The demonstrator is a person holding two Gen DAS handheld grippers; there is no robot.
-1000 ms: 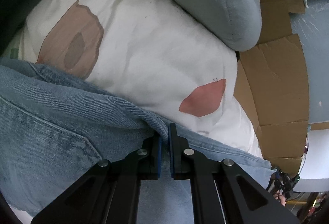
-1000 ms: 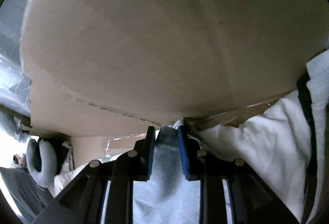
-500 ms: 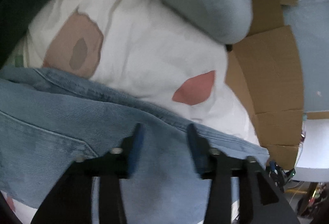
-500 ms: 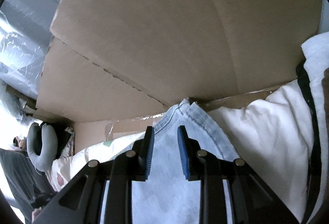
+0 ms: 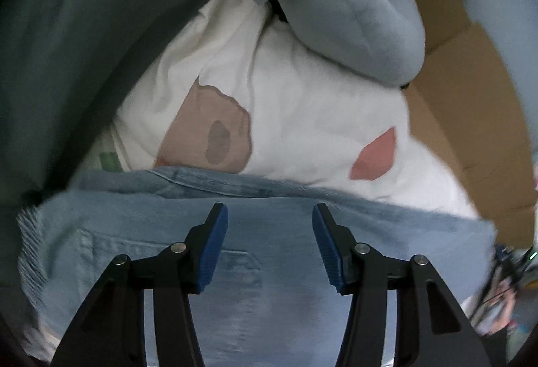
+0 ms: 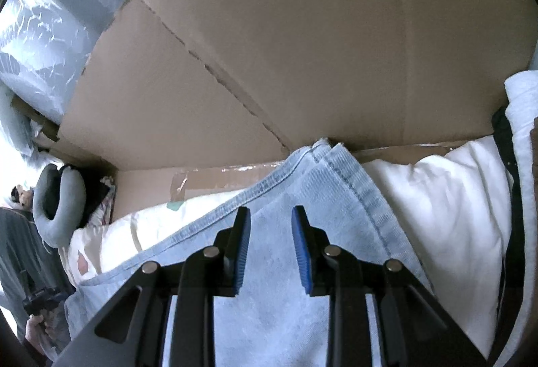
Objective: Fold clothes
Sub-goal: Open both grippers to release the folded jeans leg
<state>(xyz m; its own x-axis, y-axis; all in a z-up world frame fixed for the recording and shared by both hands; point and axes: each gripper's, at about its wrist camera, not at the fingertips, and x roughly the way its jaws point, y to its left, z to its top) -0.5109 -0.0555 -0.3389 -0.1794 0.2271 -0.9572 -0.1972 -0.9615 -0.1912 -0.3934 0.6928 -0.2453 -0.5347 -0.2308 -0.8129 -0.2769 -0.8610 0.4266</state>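
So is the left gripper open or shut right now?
Open: the left gripper has its blue pads apart above the denim garment, nothing between them.

Dim, blurred, fisheye-warped edges

The denim garment is showing a pale, washed blue, with lighter stitching running along its seams and a frayed whitish fringe at one edge. The bedding beneath it is showing white, printed with a beige patch holding a grey oval, and a salmon-pink leaf-shaped patch. The neck pillow is appearing soft grey-blue. The cardboard is showing plain tan brown, with a strip of clear tape. The gripper fingers are showing black with bright blue pads, in both wrist views.
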